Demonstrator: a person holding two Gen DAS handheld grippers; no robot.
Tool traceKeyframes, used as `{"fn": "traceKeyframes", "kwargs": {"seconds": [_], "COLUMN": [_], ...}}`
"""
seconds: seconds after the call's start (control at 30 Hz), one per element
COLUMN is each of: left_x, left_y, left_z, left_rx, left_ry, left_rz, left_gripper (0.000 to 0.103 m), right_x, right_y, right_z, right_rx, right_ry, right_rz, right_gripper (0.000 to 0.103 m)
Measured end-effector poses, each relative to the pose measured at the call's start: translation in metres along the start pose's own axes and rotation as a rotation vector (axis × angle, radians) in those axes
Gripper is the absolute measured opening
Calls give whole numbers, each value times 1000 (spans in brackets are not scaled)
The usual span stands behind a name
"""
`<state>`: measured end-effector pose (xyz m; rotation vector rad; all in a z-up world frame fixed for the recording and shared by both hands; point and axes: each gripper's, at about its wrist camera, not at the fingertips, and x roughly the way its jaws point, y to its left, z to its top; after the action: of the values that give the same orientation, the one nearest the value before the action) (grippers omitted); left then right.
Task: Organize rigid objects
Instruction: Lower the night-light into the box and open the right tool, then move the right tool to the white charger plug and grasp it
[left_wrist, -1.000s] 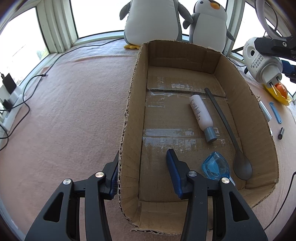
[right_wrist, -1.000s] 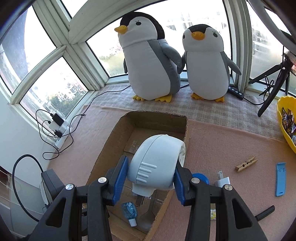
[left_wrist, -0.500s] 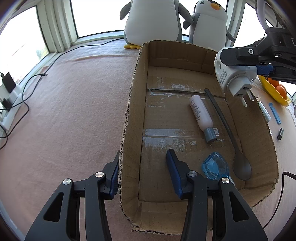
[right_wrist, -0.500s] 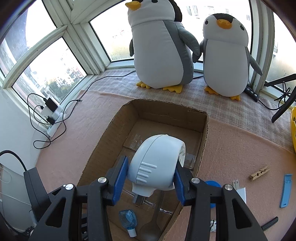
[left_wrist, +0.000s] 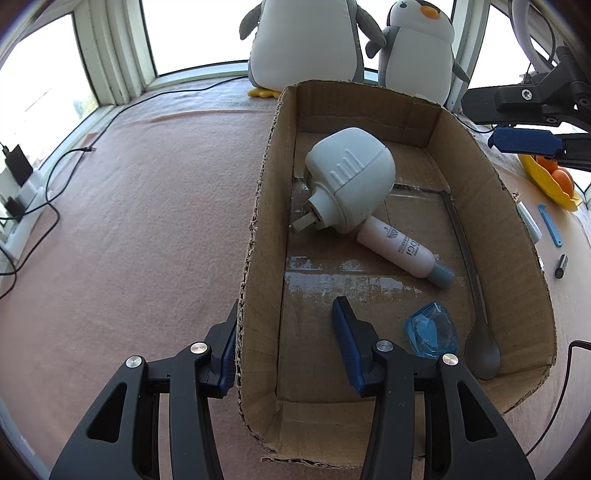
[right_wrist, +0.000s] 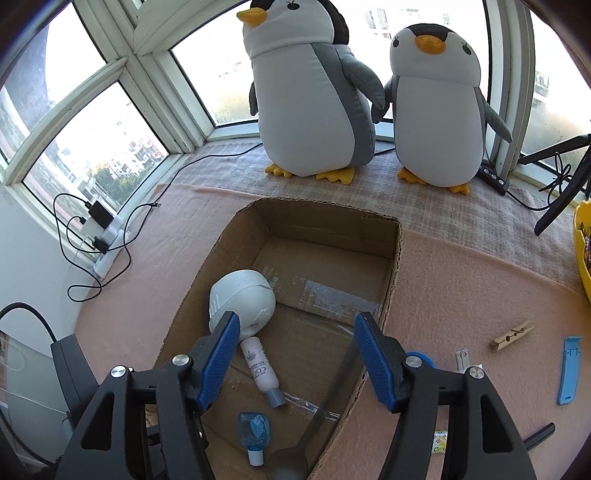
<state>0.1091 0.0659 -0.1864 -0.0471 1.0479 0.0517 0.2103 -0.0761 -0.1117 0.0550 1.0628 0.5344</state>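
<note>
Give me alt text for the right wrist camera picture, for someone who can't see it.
An open, emptying right gripper hovers over a cardboard box holding a white plug-in device, a small bottle, a blue case and a spoon. Two plush penguins stand by the window behind.

Looked like a home's bay-window nook: white-framed panes facing city buildings, two plush grey-and-white penguins on the checked sill cloth, a pink blanket spread below, phone chargers in a white power strip.
</note>
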Motion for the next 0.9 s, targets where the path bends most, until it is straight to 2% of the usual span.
{"fn": "traceKeyframes", "kwargs": {"seconds": [0.33, 0.67, 0.9], "left_x": [0, 0, 0], "left_y": [0, 1, 1], "left_z": [0, 1, 1], "left_rx": [0, 1, 2], "left_ry": [0, -1, 0], "left_rz": [0, 0, 2], "left_gripper": [46, 46, 46], "right_x": [-41, -81, -86], "right_y": [-23, -77, -104], "right_z": [-13, -38, -51], "right_rx": [51, 165, 189], "right_ry": [-55, -96, -84], "right_rz": [-7, -51, -99], "right_gripper": [61, 61, 61]}}
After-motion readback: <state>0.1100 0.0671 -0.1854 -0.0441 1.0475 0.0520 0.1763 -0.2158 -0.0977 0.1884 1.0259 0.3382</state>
